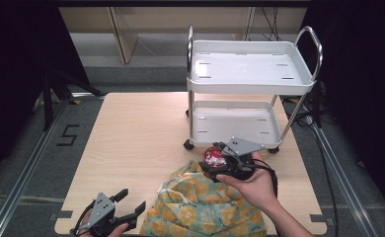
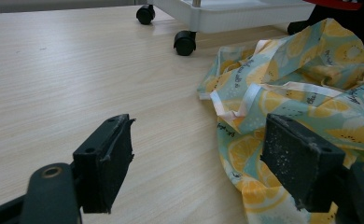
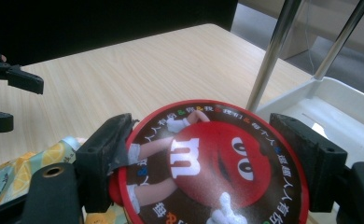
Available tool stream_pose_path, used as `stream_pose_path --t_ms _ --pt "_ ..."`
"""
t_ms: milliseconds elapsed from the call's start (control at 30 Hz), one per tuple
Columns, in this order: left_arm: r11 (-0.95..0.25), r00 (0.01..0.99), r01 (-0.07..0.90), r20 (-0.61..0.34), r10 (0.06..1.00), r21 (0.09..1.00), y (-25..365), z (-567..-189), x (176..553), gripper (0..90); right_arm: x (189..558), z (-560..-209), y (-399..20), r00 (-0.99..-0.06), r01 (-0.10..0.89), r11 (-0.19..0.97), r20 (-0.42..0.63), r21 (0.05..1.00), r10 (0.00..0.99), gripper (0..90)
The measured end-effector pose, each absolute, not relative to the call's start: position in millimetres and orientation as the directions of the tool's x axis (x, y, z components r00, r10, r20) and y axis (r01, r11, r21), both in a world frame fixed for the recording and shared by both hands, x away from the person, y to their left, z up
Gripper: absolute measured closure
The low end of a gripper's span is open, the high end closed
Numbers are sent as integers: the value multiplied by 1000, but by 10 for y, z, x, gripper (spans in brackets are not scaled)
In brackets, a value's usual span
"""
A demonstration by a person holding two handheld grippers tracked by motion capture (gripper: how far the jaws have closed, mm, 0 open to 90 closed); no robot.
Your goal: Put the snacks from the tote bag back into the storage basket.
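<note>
A pale wooden table (image 1: 141,143) stands on grey flooring with dark curtains at both sides, and a white two-shelf cart (image 1: 250,74) on black castors sits on its far part. The right gripper (image 1: 219,159) is held in a hand (image 1: 252,185) just in front of the cart's lower shelf, and its jaws are closed on a round red candy tin (image 3: 213,163): in the right gripper view the tin's lid, printed with a red cartoon face and a white "m", sits between the two black pads, touching both, with the cart's chrome posts just beyond it. Directly beneath and behind this gripper lies a crumpled cloth bag (image 1: 205,207) patterned with yellow lemon slices on pale green; part of it shows under the left pad in the right gripper view. The left gripper (image 1: 129,205) rests low over the near edge of the table, to the left of the bag, its jaws spread wide with nothing between them. In the left gripper view the bag (image 2: 301,107) lies just ahead of the right-hand pad, bare wood lies ahead of the other, and the cart's castors stand farther off.
</note>
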State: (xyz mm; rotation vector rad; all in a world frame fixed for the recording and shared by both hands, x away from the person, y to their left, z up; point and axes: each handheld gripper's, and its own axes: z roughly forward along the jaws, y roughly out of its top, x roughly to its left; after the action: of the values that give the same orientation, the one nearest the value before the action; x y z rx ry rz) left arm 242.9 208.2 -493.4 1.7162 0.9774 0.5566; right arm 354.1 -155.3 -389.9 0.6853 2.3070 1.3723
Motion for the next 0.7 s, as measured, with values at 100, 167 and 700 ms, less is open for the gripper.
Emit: stream_pose_path --t_ms 100,167,700 --pt "-124 555 344 -95 826 931 2079 -4934 2427 238 3556 -3900 -1557 -807 214 406 -73 889 586 250" --pt "-117 556 340 -99 825 933 2073 -4934 2430 238 3559 -3894 -1564 -805 227 409 -66 884 589 249" --pt "-123 556 343 -95 826 931 2084 -4932 2430 238 3639 -3896 -1576 -794 241 404 -61 883 605 250"
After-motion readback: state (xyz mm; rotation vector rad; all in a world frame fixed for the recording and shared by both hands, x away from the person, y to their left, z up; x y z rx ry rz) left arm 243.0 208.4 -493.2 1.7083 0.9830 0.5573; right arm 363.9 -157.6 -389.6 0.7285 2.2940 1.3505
